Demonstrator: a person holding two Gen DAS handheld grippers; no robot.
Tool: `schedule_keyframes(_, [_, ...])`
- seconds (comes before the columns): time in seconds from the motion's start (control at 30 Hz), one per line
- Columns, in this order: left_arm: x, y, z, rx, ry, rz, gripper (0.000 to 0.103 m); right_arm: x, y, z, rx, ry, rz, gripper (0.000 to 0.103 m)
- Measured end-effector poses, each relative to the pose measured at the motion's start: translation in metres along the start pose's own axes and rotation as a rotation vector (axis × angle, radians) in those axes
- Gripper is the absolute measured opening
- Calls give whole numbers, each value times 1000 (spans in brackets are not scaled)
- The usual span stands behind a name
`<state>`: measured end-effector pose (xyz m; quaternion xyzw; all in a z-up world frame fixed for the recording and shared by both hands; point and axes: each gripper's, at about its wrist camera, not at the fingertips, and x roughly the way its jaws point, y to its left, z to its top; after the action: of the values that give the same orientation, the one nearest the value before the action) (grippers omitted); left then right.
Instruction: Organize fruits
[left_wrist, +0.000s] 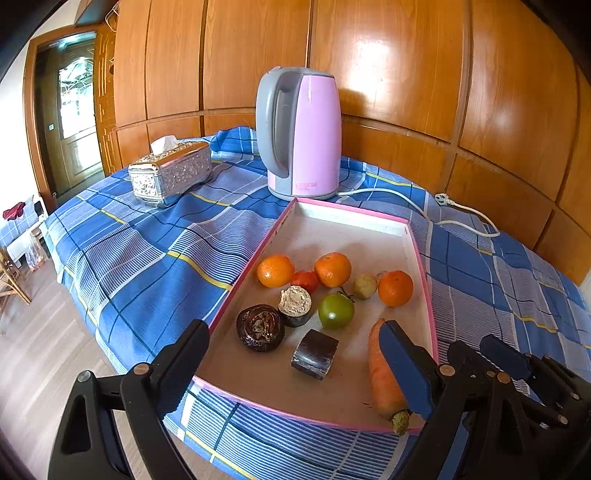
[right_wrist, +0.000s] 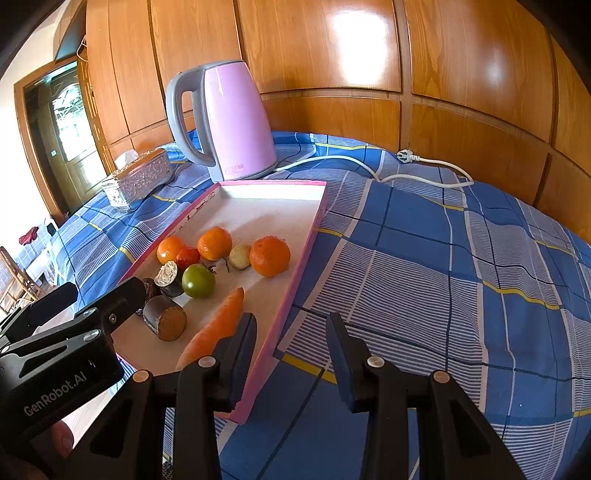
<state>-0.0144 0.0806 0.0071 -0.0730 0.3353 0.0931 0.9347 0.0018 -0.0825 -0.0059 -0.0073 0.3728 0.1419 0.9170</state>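
A pink-rimmed tray (left_wrist: 421, 251) (right_wrist: 295, 266) lies on the blue plaid cloth. In it are three oranges (left_wrist: 275, 270) (right_wrist: 269, 256), a red tomato (left_wrist: 306, 280), a green tomato (left_wrist: 335, 311) (right_wrist: 198, 280), a small pale fruit (left_wrist: 365, 285), dark cut pieces (left_wrist: 259, 326) (right_wrist: 166, 319) and a carrot (left_wrist: 384, 373) (right_wrist: 218, 328). My left gripper (left_wrist: 295, 354) is open above the tray's near end, its right finger beside the carrot. My right gripper (right_wrist: 291, 343) is open and empty, straddling the tray's right rim.
A pink kettle (left_wrist: 303, 133) (right_wrist: 229, 122) stands behind the tray, its white cord (left_wrist: 417, 206) (right_wrist: 373, 166) trailing right to a plug. A silver tissue box (left_wrist: 171, 171) (right_wrist: 138, 177) sits at the back left. Wooden panelling backs the table. The floor lies to the left.
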Motion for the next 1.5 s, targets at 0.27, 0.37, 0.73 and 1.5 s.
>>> schedule_keyframes(0.27, [-1,0,0,2,-4,0,95,0,0,-1,0,0,0,39])
schedule_keyframes(0.37, [-1,-1,0,0,-2,0,95,0,1,-1,-1,0,0,39])
schedule_keyframes(0.73, [-2,-3,0,-1,-1,1,96,0,0,0,-1,-2,0,39])
schedule_keyframes(1.5, [-1,-4,-1,2,6,-4,98,0,1,-1,2,-1,1,39])
